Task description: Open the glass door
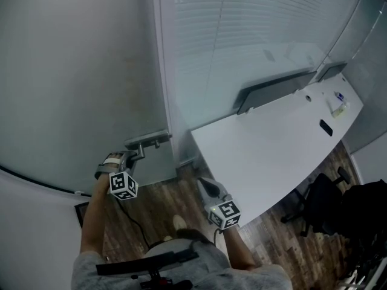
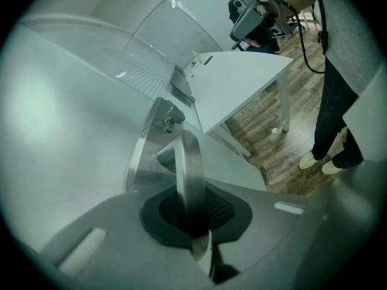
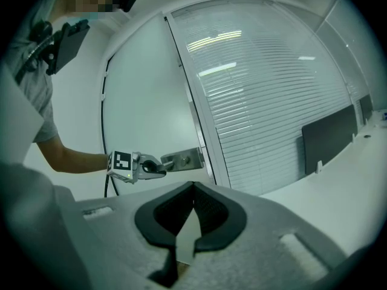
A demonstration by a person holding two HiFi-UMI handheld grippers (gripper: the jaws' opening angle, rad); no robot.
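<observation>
your left tongs [image 1: 138,153] are pinched on the door handle [image 1: 149,140]. in the left gripper view the metal lever [image 2: 188,174] runs straight up between the two dark pads [image 2: 164,213] toward 12 o'clock, and both pads press on it. its mounting plate [image 2: 145,153] sits just beyond, at 11 o'clock from the grip. in the head view the handle sticks out of the glass door [image 1: 78,71] near the door's right edge, at 1 o'clock from your left marker cube [image 1: 123,185].

your right tongs [image 1: 204,185] hang free at 4 o'clock from the left pair, well apart from the handle. the right gripper view shows their pads [image 3: 211,213] pressed together at the tips with nothing between them. they point toward the door frame. the left tongs [image 3: 151,167] and handle [image 3: 181,159] appear there at 10 o'clock.

around you:
- a frosted partition with blinds [image 1: 242,29] stands to the right of the door.
- a white desk [image 1: 272,144] lies at 3 o'clock from the handle. its near corner is close to the door frame.
- a dark monitor [image 1: 272,89] stands on its far edge.
- a black chair [image 1: 320,201] stands at 4 o'clock on the wood floor [image 1: 163,198].

the desk corner is the nearest thing beside the door.
</observation>
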